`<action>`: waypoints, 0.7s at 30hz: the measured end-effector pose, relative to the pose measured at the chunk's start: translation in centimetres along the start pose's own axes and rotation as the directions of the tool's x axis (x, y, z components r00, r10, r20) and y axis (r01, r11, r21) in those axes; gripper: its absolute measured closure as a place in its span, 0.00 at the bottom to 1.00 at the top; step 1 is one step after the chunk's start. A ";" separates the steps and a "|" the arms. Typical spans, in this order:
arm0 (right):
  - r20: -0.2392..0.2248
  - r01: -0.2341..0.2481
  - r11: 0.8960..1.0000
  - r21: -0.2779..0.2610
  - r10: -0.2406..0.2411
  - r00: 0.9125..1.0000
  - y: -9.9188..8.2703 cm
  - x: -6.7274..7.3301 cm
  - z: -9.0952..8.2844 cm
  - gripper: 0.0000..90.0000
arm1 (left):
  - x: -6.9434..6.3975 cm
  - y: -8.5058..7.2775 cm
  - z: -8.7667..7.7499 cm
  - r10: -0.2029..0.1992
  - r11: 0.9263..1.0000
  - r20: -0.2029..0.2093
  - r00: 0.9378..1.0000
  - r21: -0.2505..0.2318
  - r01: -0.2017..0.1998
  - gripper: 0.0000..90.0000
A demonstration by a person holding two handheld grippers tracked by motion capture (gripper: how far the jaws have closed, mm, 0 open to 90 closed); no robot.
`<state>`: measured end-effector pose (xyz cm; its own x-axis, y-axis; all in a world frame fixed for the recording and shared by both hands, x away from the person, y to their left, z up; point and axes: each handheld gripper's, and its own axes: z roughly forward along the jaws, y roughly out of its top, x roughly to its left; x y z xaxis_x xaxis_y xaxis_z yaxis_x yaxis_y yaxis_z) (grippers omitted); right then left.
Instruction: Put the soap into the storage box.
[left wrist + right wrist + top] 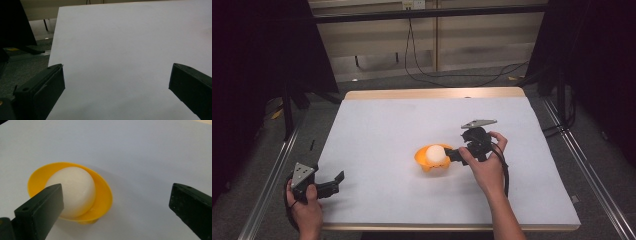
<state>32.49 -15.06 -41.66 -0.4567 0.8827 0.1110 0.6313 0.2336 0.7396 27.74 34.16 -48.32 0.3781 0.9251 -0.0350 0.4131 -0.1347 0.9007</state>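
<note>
One bowl (432, 159), yellow-orange, sits on the table (387, 130), and one white ball (435, 153) rests inside it. There are two grippers, one per hand, each with two black jaws and one grey three-cornered plate on top.

The right gripper (454, 154) is just right of the bowl, its jaws pointing left at it. In the right gripper view its jaws stand wide apart, released, closing on nothing (116, 202). There the bowl (102, 195) lies ahead and toward the left jaw, tilted so that its mouth faces the camera, and the ball (75, 187) fills most of it; the left jaw overlaps the near side of the ball and bowl, though whether it touches them I cannot tell. The right jaw has bare table before it. The right hand (484, 167) grips the tool from behind.

The left gripper (337, 181) is well apart from the bowl, near the table's front left corner, held by the left hand (304, 205). In the left gripper view its jaws are likewise spread wide and released (116, 82), with plain white table (120, 45) between and ahead of them.
</note>
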 end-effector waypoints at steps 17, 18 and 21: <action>0.088 -0.049 0.997 -0.068 0.054 0.995 -4.2 -5.1 -3.3 0.00 | 0.1 0.0 -0.1 0.001 1.000 0.000 1.000 -0.005 -0.001 0.00; 0.096 -0.048 0.996 -0.071 0.055 0.994 -4.6 -5.5 -3.6 0.00 | 0.1 0.0 -0.1 0.003 1.000 -0.002 1.000 -0.005 -0.004 0.00; 0.106 -0.073 0.994 -0.084 0.082 0.991 -5.6 -6.5 -4.3 0.00 | 0.1 0.0 -0.1 0.008 1.000 -0.002 1.000 -0.003 -0.008 0.00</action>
<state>29.22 -23.87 -43.68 -0.3345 0.9370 0.1003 0.6081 0.1333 0.7826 27.70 34.25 -48.30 0.3796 0.9248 -0.0273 0.4077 -0.1407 0.9022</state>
